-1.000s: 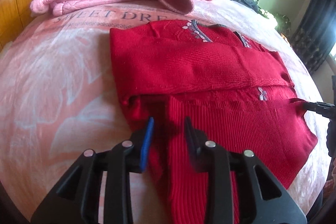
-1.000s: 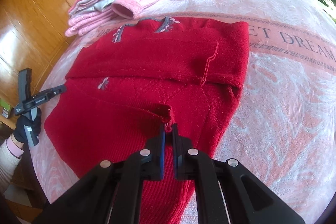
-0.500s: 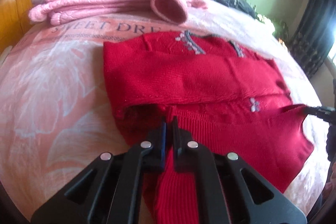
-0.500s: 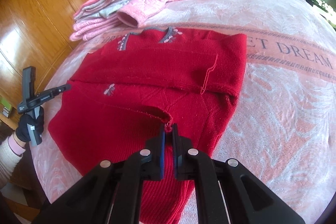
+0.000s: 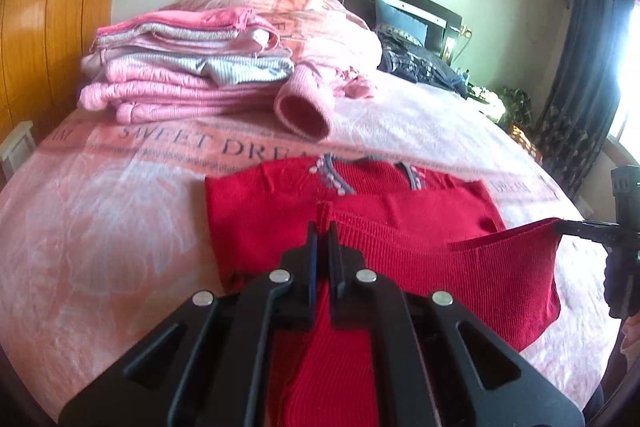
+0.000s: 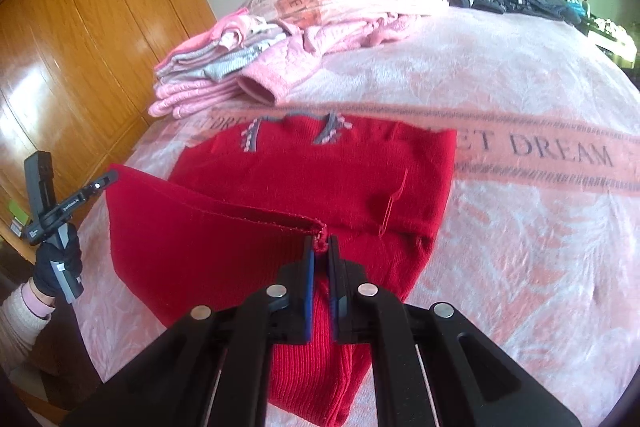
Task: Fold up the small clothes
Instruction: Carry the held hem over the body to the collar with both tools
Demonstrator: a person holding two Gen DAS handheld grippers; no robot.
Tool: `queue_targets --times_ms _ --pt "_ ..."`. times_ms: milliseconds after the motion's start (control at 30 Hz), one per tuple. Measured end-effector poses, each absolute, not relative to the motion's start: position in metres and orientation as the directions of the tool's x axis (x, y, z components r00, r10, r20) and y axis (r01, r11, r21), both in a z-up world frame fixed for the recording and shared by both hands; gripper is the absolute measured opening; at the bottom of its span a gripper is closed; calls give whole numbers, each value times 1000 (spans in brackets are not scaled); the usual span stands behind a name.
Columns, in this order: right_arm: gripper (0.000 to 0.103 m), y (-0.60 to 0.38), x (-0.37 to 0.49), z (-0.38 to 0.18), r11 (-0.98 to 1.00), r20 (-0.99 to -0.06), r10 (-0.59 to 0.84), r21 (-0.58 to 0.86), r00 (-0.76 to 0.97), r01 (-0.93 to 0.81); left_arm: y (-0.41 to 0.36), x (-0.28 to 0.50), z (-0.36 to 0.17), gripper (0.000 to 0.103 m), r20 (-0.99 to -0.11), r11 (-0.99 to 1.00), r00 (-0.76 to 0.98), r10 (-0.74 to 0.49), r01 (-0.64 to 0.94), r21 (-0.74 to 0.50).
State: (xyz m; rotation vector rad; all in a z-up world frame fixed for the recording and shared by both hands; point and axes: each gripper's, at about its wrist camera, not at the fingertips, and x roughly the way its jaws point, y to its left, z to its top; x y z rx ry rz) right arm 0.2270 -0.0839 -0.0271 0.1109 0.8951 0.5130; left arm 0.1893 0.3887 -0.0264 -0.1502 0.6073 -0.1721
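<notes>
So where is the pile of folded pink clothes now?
The pink pile sits on the bed beyond the red sweater, on the far left in both views, beside the wooden wardrobe.

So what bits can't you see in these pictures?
- Red sweater: near part hidden behind the left gripper, left view.
- Same sweater's underside: hidden by its lifted hem, right view, behind the right gripper.
- Blanket lettering: partly covered by the sweater.
</notes>
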Motion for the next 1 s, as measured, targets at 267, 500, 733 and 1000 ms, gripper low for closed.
queue_targets --times_ms 267,500,733,1000 --pt "5 -74 292 2 913 -733 388 223 559 -342 380 265 -7 2 -531 986 835 -145 74 -152" --pt "5 -68 385 -20 955 -788 284 183 546 -232 379 351 -17 2 -570 998 820 -44 6 -69" --pt "5 -61 436 -83 972 -852 226 168 471 -163 382 402 -81 3 -692 997 722 21 -67 -40" --pt "6 -57 453 -129 982 -890 178 135 419 -130 392 419 -129 3 -777 996 628 45 -85 -11"
